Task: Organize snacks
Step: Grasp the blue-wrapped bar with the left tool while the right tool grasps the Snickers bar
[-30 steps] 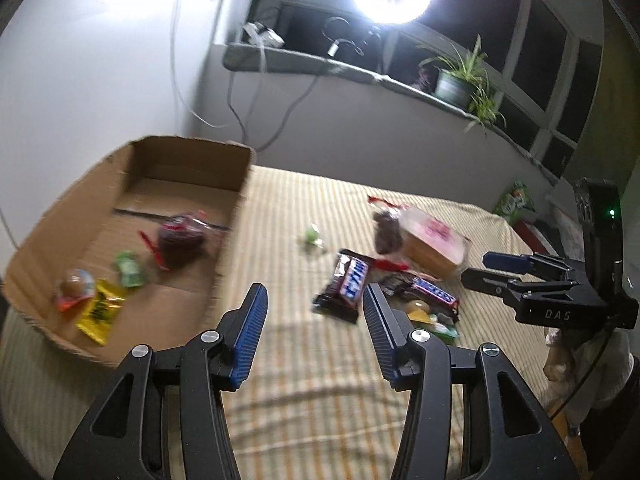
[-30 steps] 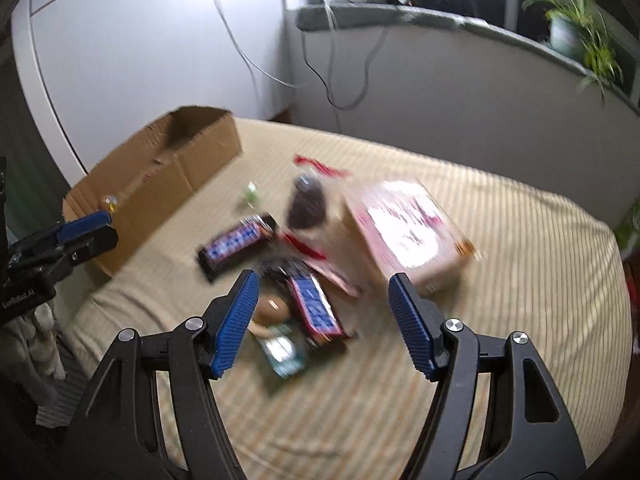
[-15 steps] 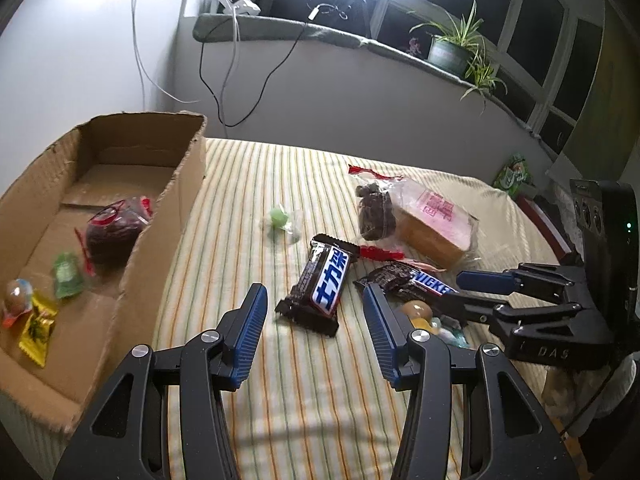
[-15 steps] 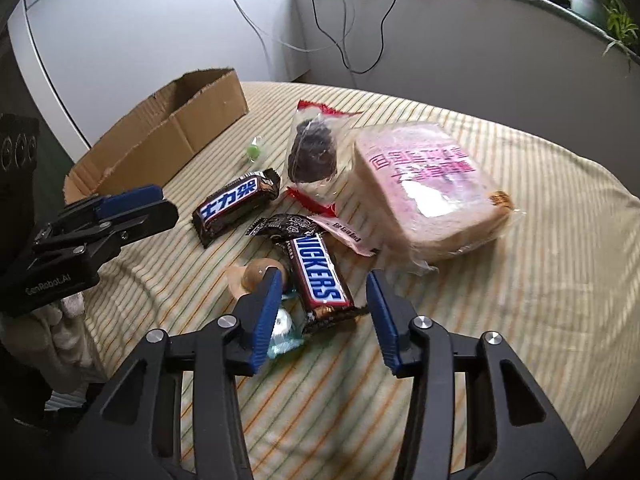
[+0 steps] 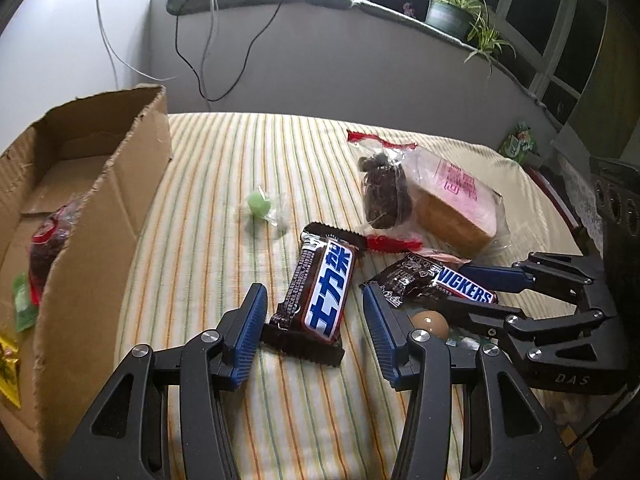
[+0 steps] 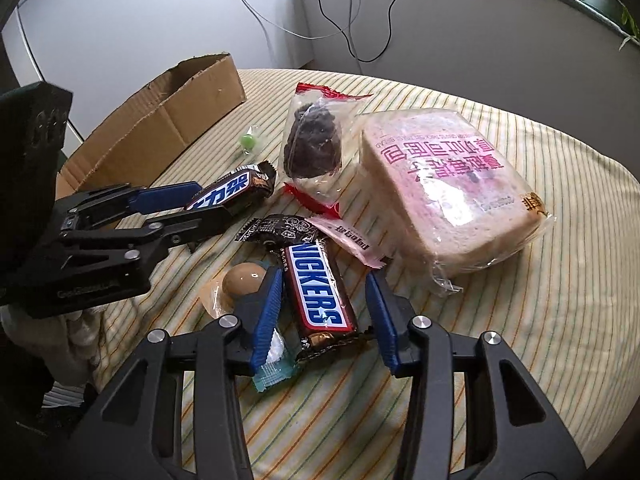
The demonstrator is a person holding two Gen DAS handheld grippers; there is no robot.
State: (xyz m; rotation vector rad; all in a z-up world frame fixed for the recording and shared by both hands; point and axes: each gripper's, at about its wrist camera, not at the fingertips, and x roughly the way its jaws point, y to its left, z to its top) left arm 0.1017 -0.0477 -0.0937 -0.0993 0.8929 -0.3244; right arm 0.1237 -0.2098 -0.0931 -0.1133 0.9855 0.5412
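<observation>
A cardboard box [image 5: 100,216] stands at the left on a striped bed and holds several small snacks. My left gripper [image 5: 314,312] is open, its fingers either side of the near end of a Snickers bar with Chinese lettering [image 5: 326,288]. My right gripper [image 6: 322,298] is open around a second Snickers bar [image 6: 320,292]; it also shows in the left wrist view [image 5: 476,284]. A brown round sweet [image 6: 244,278], a green candy [image 5: 258,204], a bag of dark snacks [image 6: 314,146] and a wrapped loaf of bread [image 6: 444,192] lie around them.
A small dark sachet [image 6: 280,232], a pink sachet [image 6: 352,240] and a teal wrapper [image 6: 274,364] lie by the right gripper. A wall with hanging cables [image 5: 208,40] and a sill with a potted plant [image 5: 448,16] stand behind the bed.
Both grippers have moved forward and down to the snacks. Each now straddles a Snickers bar. The box has slid to the left edge of the left wrist view.
</observation>
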